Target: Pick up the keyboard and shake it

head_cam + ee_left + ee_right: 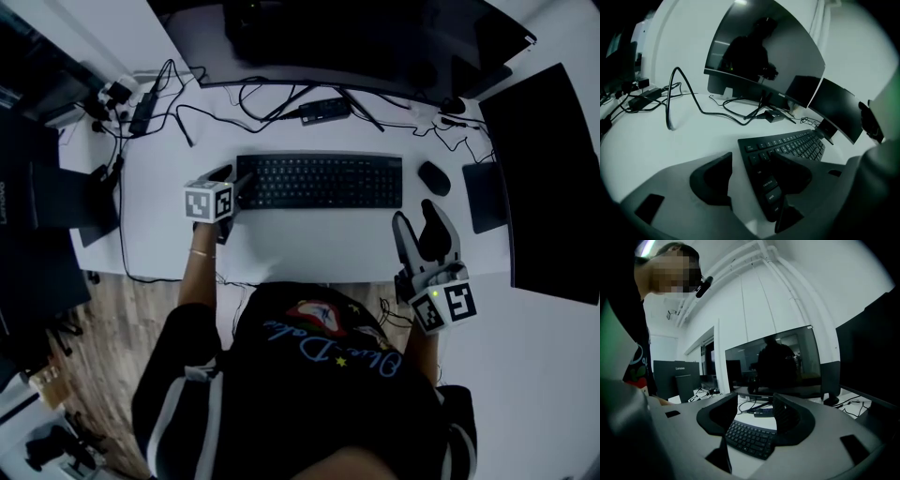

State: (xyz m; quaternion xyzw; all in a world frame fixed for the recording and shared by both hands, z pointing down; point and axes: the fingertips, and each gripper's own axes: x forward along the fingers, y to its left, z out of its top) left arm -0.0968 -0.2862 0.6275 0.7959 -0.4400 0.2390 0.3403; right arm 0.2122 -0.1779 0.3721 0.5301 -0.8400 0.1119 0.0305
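Left tongs (752, 164) open astride the keyboard (797, 144) end; right tongs (418, 217) open nearby.

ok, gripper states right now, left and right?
Left gripper: open, jaws astride the left end of the keyboard, not clamped on it.
Right gripper: open, empty, clear of the keyboard.

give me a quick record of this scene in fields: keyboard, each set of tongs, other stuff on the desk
keyboard: black, lying flat on the white desk, not lifted
left tongs: open, keyboard's left end between the jaws, not clamped
right tongs: open, empty, short of the keyboard's right end
mouse: just right of the keyboard
monitor: behind the keyboard, screen dark
cables: loose between monitor and keyboard
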